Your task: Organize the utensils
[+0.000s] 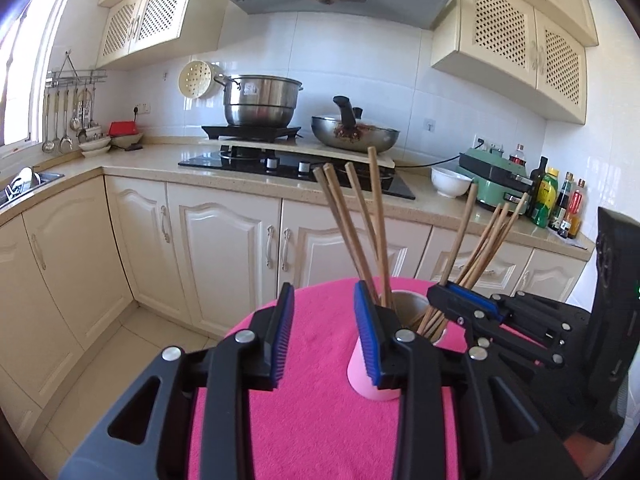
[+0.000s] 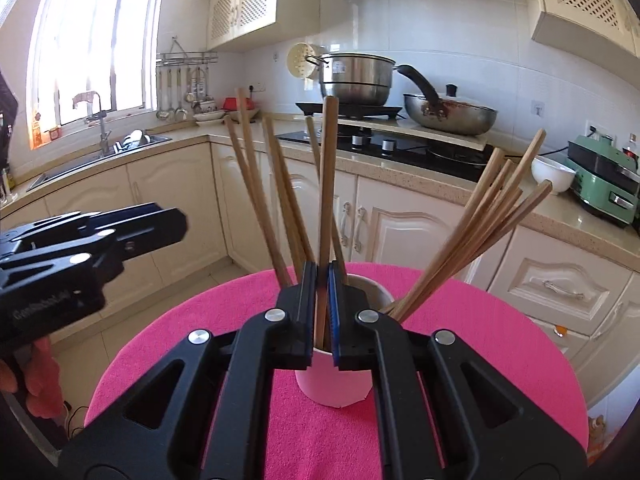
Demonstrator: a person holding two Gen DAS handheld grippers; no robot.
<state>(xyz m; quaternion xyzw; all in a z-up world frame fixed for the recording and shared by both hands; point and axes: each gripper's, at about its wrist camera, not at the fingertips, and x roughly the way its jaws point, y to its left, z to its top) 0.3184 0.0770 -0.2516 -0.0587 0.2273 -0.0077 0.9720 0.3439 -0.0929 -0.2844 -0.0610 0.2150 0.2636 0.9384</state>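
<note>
Chopsticks are mostly sitting in the pink cup on the pink cloth, fanned out in two bunches, one leaning left and one leaning right. I'm holding one chopstick clenched in the right gripper, standing nearly upright with its lower end down inside the cup mouth, so I'm guessing I'm feeding it in.

What I'm worrying about: the cup looks light and narrow, and the sticks are leaning hard on the rim. If I'm pushing down off-centre or nudging the right-hand bunch, the whole thing could be tipping over and spilling. Letting go too high could also make the stick bounce out.

The left gripper is hanging with its jaws parted and nothing between them, its right finger just beside the cup's left side, so it could be knocking the cup too. From the left wrist view, the right gripper is coming in over the cup's far right.
</note>
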